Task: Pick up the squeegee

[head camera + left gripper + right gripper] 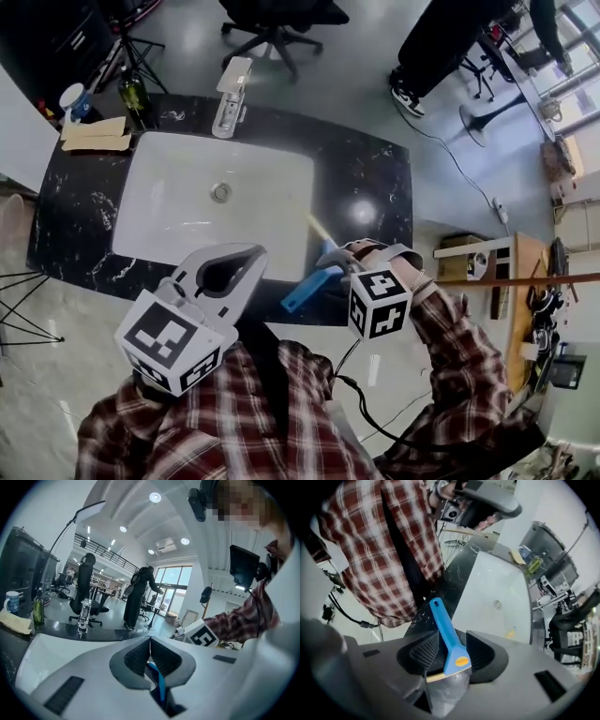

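Squeegee (449,639): blue-handled, pinched at its broad head between the jaws of the right gripper (452,652). The handle is pointed out past the jaw tips, and the clear blade is kept behind the pads.
Place: held over the front edge of the black table (370,187), beside the white sink (159,202).
Left gripper (150,649): jaws pressed together with nothing gripped, held near the handle's end but apart from it.
Markings: a plain yellow oval is set in the squeegee's head.
Writing: the label of the green bottle (133,92), stood on the table near the faucet (230,94), is too small to be read.
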`<state>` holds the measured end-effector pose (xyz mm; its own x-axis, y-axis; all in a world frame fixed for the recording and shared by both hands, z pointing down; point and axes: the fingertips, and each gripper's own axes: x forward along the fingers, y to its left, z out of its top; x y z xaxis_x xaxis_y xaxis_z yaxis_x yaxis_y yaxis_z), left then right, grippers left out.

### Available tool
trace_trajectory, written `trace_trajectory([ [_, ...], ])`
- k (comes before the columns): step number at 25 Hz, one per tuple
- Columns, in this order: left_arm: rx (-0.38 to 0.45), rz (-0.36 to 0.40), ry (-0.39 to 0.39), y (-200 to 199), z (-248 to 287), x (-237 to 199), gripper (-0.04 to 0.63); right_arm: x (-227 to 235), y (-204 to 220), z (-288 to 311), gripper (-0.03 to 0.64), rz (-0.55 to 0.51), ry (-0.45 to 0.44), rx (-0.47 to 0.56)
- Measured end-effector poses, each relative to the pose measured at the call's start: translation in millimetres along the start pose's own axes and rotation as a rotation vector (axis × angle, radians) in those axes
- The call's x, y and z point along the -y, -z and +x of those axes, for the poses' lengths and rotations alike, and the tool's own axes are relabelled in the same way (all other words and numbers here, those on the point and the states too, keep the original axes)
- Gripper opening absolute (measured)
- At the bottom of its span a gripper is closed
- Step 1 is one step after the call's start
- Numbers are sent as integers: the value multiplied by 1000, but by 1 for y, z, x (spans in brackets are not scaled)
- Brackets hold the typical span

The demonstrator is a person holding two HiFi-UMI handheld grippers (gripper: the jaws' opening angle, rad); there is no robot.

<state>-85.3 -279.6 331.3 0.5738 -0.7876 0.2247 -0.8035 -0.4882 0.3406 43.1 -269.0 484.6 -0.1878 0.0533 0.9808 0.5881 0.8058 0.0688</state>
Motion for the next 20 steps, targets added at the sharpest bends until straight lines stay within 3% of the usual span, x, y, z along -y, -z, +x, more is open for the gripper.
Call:
trace_trajectory([
  [4,8,-26,-19,0,-1,-4,12,-4,4,22,172,-122,-51,-58],
  [12,14,-62,-66,3,-4,-19,12,-10,8,52,170,-241,-100,-93],
  [16,20,-71,-71,3,-4,-22,12,-4,5,54,156,-213,-87,-75],
  [20,23,-73,-66,1,-4,-24,12,11,0,52,149,-78,-46,-18],
])
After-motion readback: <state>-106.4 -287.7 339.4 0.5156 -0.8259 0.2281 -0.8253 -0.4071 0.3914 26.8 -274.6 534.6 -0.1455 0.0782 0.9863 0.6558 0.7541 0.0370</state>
